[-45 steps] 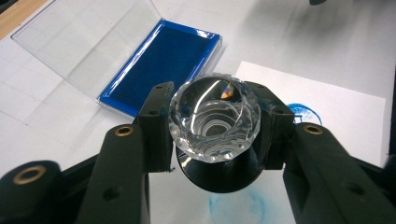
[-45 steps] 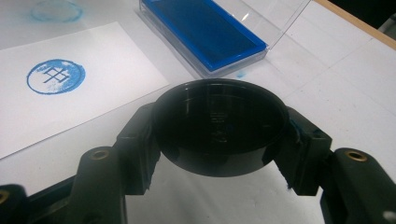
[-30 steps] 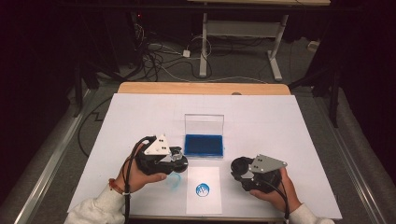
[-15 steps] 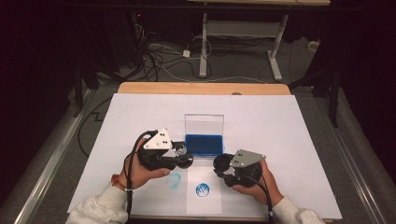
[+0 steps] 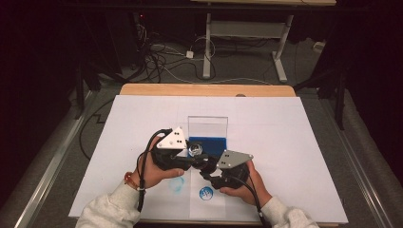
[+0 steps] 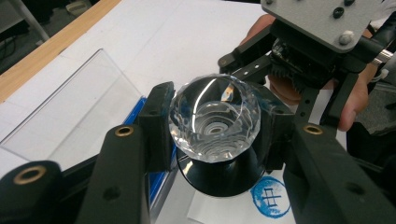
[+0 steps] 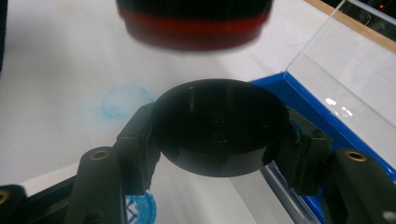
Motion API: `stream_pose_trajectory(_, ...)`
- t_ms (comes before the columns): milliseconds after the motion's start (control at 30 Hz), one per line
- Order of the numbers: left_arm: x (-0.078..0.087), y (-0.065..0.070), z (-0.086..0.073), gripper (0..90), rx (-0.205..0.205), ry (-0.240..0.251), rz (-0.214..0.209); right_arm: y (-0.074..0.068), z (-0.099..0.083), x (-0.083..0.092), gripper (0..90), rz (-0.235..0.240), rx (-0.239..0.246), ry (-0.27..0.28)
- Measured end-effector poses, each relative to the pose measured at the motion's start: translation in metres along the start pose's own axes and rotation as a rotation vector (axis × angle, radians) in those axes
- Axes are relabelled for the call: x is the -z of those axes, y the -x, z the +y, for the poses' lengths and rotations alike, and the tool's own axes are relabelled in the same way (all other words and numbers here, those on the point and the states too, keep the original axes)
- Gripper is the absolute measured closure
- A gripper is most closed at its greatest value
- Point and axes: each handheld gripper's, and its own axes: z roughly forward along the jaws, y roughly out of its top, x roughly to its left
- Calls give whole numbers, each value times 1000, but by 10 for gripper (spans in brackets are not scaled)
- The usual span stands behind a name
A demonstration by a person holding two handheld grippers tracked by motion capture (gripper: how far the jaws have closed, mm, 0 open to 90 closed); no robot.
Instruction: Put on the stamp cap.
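My left gripper [image 5: 192,158] is shut on a stamp by its clear faceted crystal knob [image 5: 195,151], which sits between the jaws in the left gripper view [image 6: 214,119]. Right below it hangs a round black cap [image 6: 222,175], held in my right gripper [image 5: 208,167]. In the right gripper view the jaws are shut on this cap [image 7: 219,127], and the stamp's black, red-banded underside [image 7: 194,23] hovers blurred just above it. Both grippers meet at the front edge of the blue ink pad [image 5: 212,145].
The ink pad's clear lid [image 5: 207,125] stands up behind it. A small sheet with a round blue print [image 5: 206,193] lies near the table's front edge, with a faint blue smudge [image 5: 177,184] to its left. White paper [image 5: 294,137] covers the table.
My right gripper has carried the black cap leftward until it sits under the stamp. The left gripper has lifted the stamp a little and shifted it right, toward the ink pad.
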Motion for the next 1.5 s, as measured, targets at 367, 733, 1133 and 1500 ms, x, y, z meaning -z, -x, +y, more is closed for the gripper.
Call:
stream_pose_trajectory(367,-8,2,2,546,-5,12,-13,-5,9,3,387,31,-18,45)
stream_pose_trajectory(733,-10,4,1,545,-2,40,-18,-2,8,7,387,23,-53,76)
stream_pose_trajectory(1133,-14,4,-4,546,10,47,-31,-1,6,8,388,27,-60,72)
stream_pose_trajectory(1500,-17,8,-5,546,4,60,-33,-3,7,11,389,20,-41,60)
